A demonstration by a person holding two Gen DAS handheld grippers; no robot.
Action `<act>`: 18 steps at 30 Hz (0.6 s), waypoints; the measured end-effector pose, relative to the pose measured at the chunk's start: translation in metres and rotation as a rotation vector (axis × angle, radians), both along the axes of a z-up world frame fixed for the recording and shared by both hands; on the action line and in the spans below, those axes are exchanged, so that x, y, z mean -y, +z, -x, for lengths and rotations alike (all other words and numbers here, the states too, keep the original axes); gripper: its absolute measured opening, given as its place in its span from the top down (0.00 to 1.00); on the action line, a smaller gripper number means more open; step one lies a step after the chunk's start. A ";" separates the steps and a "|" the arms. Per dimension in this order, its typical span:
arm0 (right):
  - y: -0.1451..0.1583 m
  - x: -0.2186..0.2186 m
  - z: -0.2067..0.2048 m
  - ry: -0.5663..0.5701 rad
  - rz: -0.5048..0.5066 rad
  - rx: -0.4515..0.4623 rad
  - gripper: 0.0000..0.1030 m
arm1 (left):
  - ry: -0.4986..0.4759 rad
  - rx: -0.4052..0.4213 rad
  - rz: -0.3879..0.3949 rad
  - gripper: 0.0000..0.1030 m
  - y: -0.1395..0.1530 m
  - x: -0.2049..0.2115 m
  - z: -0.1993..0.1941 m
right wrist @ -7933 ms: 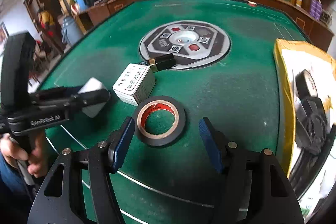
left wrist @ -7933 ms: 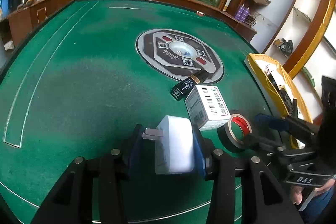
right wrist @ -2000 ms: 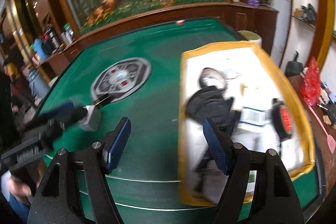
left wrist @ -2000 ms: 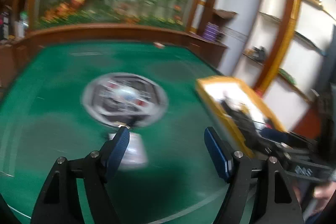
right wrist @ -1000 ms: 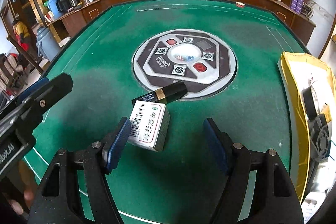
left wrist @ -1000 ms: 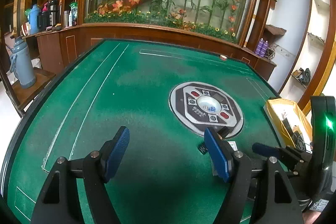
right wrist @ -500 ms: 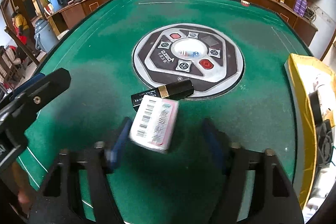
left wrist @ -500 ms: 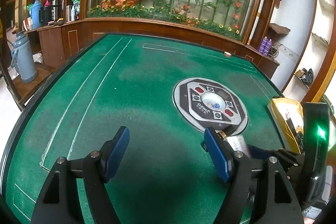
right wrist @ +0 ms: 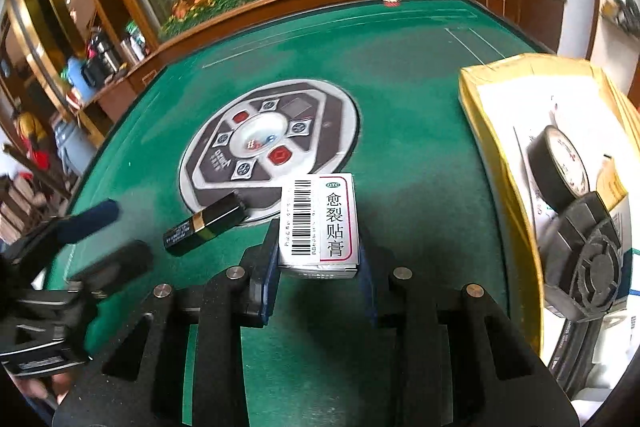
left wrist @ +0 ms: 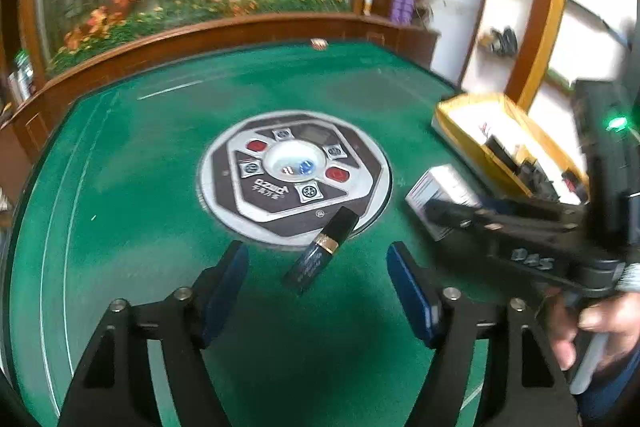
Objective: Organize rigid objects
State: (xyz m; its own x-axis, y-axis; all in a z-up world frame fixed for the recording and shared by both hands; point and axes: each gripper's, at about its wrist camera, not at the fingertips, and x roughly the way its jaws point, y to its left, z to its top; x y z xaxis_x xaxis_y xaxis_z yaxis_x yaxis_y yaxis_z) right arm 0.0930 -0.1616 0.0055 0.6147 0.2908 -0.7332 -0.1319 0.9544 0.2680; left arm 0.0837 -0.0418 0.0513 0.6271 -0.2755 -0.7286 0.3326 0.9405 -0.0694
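The right gripper [right wrist: 318,263] now clamps the medicine box [right wrist: 318,221] (long axis pointing away, previously on the felt); left gripper [left wrist: 316,287] gapes empty

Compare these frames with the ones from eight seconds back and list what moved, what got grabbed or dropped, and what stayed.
The white charger has left the left gripper, whose jaws now stand open around the black tube. The tape roll went from the felt into the yellow tray. The right gripper has closed on the white medicine box and lifted it off the felt, toward the tray. The black tube stayed at the edge of the centre panel.
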 end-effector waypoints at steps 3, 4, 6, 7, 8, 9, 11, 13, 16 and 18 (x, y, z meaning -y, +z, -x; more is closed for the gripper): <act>0.003 0.004 0.001 -0.007 -0.024 0.010 0.68 | -0.057 -0.047 -0.039 0.51 -0.009 0.012 -0.013; 0.003 0.004 0.001 -0.005 -0.027 0.011 0.68 | -0.063 -0.061 -0.058 0.60 -0.013 0.016 -0.016; 0.003 0.003 0.001 0.004 -0.035 0.009 0.68 | -0.063 -0.079 -0.078 0.64 -0.020 0.020 -0.019; 0.003 0.002 0.001 0.010 -0.040 0.008 0.68 | -0.060 -0.078 -0.086 0.66 -0.022 0.021 -0.018; 0.003 0.002 0.001 0.015 -0.043 0.007 0.68 | -0.055 -0.076 -0.099 0.71 -0.023 0.021 -0.018; 0.002 0.002 0.001 0.017 -0.045 0.007 0.68 | -0.050 -0.075 -0.108 0.73 -0.025 0.020 -0.016; 0.002 0.001 0.002 0.021 -0.039 0.007 0.68 | -0.022 -0.087 -0.070 0.74 -0.025 0.016 -0.014; 0.001 0.001 0.002 0.016 -0.028 0.003 0.68 | 0.011 -0.126 -0.024 0.81 -0.026 0.012 -0.010; 0.000 0.002 0.002 0.010 -0.026 -0.002 0.68 | 0.036 -0.126 -0.052 0.81 -0.025 0.018 -0.006; 0.000 0.001 0.002 0.006 -0.020 0.000 0.68 | 0.035 -0.121 -0.088 0.81 -0.028 0.024 -0.008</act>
